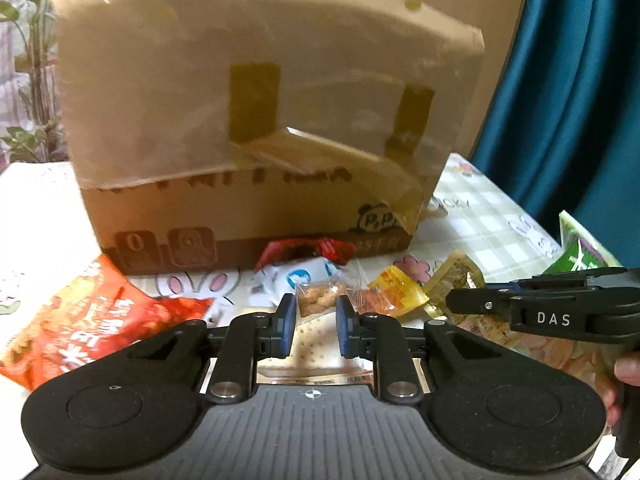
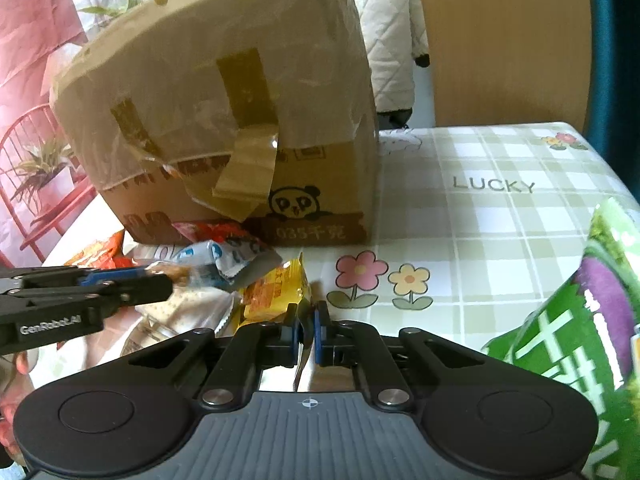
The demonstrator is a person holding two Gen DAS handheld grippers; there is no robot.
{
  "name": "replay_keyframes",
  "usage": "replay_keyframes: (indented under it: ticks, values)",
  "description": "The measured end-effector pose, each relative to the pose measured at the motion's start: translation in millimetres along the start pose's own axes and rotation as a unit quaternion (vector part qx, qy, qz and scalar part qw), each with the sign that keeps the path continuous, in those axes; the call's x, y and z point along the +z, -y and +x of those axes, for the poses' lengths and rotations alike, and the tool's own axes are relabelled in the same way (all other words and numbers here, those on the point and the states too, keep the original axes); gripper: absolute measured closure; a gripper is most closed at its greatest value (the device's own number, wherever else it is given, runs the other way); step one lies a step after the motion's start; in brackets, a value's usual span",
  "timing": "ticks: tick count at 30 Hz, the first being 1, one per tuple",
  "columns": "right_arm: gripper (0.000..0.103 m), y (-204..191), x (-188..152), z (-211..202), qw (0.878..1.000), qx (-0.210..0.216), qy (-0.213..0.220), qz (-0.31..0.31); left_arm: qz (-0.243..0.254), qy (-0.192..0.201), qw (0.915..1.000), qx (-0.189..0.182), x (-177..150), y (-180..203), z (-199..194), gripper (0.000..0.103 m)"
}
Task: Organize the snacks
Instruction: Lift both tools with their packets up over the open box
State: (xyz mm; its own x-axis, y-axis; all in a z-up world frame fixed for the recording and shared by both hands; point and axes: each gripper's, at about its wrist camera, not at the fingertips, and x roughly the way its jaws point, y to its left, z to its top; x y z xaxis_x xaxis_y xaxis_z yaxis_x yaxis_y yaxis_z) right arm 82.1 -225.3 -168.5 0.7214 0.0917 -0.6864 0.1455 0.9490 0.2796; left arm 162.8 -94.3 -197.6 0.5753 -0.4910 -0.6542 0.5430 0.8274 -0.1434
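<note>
Snacks lie on the worktop [image 2: 500, 152], printed "LUCKY", before a taped cardboard box [image 1: 256, 128]. Left gripper [image 1: 317, 312] pinches a clear snack packet [image 1: 320, 298]; right gripper [image 2: 306, 320], marked "DAS", is clenched on a silvery wrapper edge [image 2: 304, 360]

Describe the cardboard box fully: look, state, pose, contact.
The cardboard box is brown corrugated card standing on the checked tablecloth. Its upper part is wrapped in cloudy clear film with darker tape strips, one peeling loose in front. A panda logo and blurred printing mark the lower front. A red snack packet lies against its base. Neither gripper touches it.
</note>
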Motion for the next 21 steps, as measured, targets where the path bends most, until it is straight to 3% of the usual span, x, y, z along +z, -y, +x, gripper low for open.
replay_keyframes:
  ticks: [11, 21]
  values:
    - [0.097, -14, 28, -43, 0.998, 0.009, 0.061, -0.016, 0.004, 0.078, 0.9966, 0.023, 21, -8, -65, 0.081]
    - [0.097, -35, 83, -105, 0.985, 0.038, 0.156, -0.055, -0.003, 0.173, 0.9841, 0.041, 60, -15, -119, 0.081]
